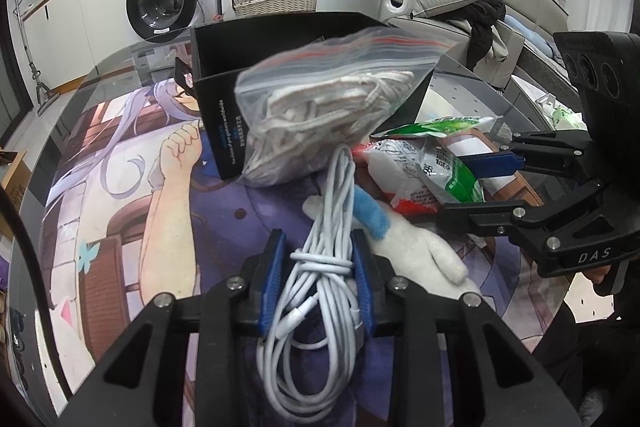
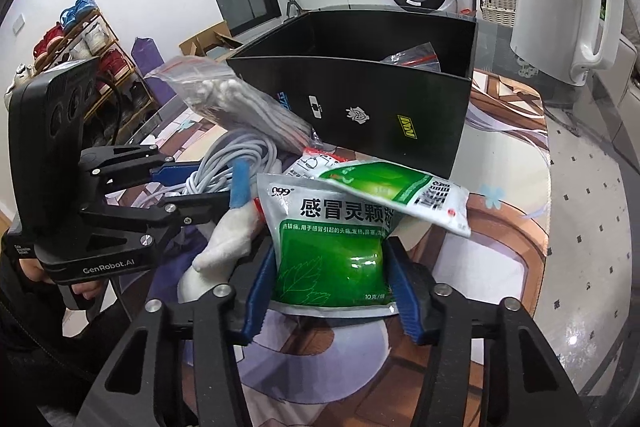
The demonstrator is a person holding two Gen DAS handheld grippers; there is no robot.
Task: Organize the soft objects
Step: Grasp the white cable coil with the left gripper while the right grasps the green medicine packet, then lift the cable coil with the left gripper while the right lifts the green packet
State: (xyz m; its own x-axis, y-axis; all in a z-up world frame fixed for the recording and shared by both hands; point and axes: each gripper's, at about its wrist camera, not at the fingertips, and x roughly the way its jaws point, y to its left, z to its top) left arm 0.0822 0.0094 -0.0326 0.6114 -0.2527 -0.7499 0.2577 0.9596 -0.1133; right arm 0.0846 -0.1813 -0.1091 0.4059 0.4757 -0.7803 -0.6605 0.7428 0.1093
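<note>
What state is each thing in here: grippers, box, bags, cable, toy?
Left gripper: shut on the cable.
Right gripper: shut on the green sachet.
Cable: coiled, tied round its middle.
Black box: open-topped, upright, a zip bag corner inside.
Zip bag: sealed, leaning on the box.
Plush toy: lying flat on the mat.

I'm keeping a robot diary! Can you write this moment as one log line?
left gripper: shut on white cable | right gripper: shut on green sachet | black box: behind, open
</note>
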